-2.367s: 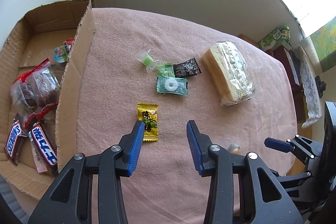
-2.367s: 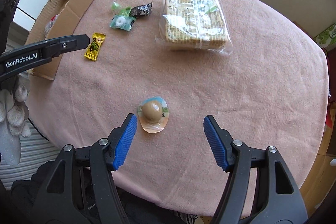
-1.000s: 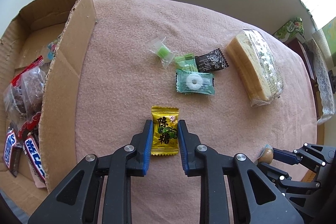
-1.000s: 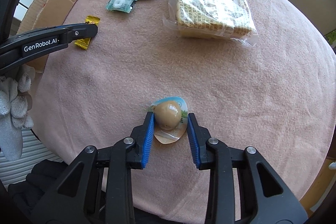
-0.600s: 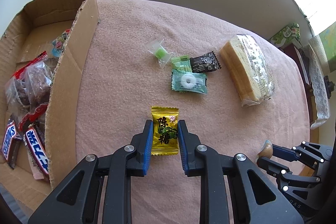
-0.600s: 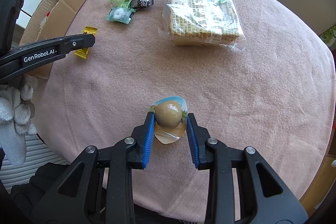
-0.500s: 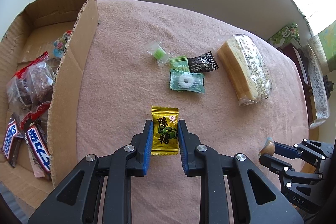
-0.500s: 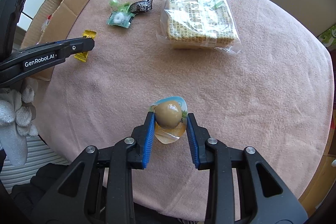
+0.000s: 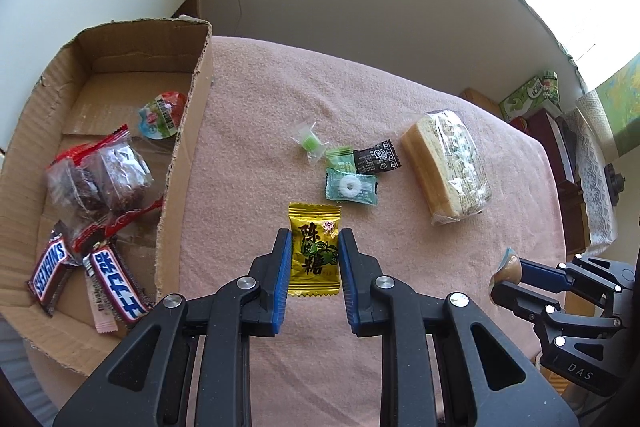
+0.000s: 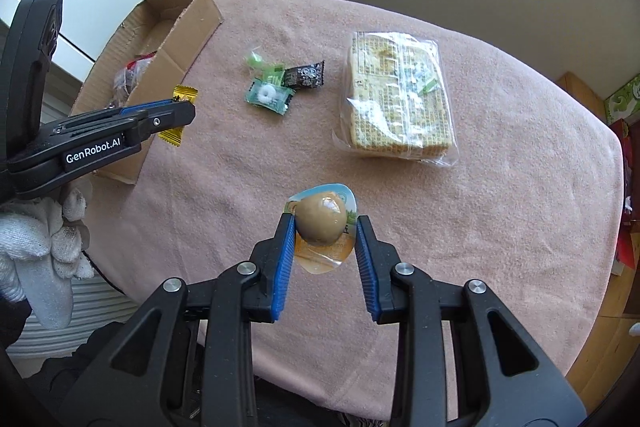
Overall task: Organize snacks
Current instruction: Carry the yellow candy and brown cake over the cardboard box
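Over a round surface (image 10: 520, 155) covered in pink cloth, two black handheld grippers with blue-padded fingers each carry one snack.

From the left wrist view, the left gripper (image 9: 314, 259) has its fingers pressed against both long edges of a yellow candy packet (image 9: 314, 250) printed with dark characters and a green fruit. From the right wrist view the same packet (image 10: 179, 115) sticks out past the fingers and hangs just beside the near wall of an open cardboard box (image 9: 182, 163). A white-gloved hand (image 10: 40, 247) holds that gripper.

The right gripper (image 10: 323, 227) has its fingers clamped on a small jelly cup (image 10: 320, 223), a brown dome on a printed foil lid, raised above the cloth. In the left wrist view this cup (image 9: 507, 269) appears at the far right, at the tips of the other gripper.

Inside the box lie two Snickers bars (image 9: 108, 283), two clear-wrapped brown cakes (image 9: 100, 179) with red edges, and a red and green jelly cup (image 9: 162, 115).

Near the middle of the cloth sits a cluster of small sweets: a clear-wrapped green candy (image 9: 309, 143), a light green packet (image 9: 340, 159), a black packet (image 9: 376, 157) and a teal packet showing a white ring mint (image 9: 352, 187). The last three touch or overlap.

To the right of them, apart, lies a large clear-wrapped block of layered wafers (image 10: 398, 99).
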`<state>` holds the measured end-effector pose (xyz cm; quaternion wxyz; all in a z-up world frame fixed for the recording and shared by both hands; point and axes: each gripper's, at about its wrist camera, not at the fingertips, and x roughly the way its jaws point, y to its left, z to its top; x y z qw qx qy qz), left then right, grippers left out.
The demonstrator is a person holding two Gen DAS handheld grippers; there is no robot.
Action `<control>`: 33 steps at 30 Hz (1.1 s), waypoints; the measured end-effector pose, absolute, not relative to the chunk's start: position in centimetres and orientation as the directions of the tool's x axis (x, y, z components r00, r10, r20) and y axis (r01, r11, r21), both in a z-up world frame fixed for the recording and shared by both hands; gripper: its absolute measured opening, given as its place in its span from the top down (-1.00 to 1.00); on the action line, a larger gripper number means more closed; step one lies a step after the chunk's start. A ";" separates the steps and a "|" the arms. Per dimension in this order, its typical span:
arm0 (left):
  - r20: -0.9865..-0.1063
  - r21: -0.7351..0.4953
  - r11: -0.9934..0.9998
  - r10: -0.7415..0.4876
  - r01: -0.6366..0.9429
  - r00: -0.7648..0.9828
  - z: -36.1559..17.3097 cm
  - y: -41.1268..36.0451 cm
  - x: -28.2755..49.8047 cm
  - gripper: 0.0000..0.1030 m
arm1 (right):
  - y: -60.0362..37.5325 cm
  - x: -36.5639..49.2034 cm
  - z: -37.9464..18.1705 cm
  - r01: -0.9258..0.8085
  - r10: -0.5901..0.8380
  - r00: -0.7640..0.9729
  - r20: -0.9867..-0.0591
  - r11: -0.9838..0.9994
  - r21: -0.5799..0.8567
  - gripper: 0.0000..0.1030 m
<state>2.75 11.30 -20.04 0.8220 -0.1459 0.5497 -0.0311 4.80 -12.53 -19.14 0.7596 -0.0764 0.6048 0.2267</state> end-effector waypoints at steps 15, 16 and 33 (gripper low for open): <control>-0.874 -0.266 0.942 -0.145 -0.206 0.464 -17.9 16.2 2.4 0.58 | -4.6 6.6 -15.9 -0.567 0.325 0.203 -0.923 0.808 0.160 0.39; -0.873 -0.264 0.941 -0.139 -0.214 0.467 -17.8 16.7 2.4 0.58 | -4.0 6.8 -15.8 -0.573 0.330 0.205 -0.922 0.804 0.160 0.39; -0.873 -0.218 0.925 -0.042 -0.312 0.486 -17.3 22.5 2.3 0.58 | 6.1 11.0 -15.2 -0.679 0.353 0.201 -0.914 0.722 0.129 0.39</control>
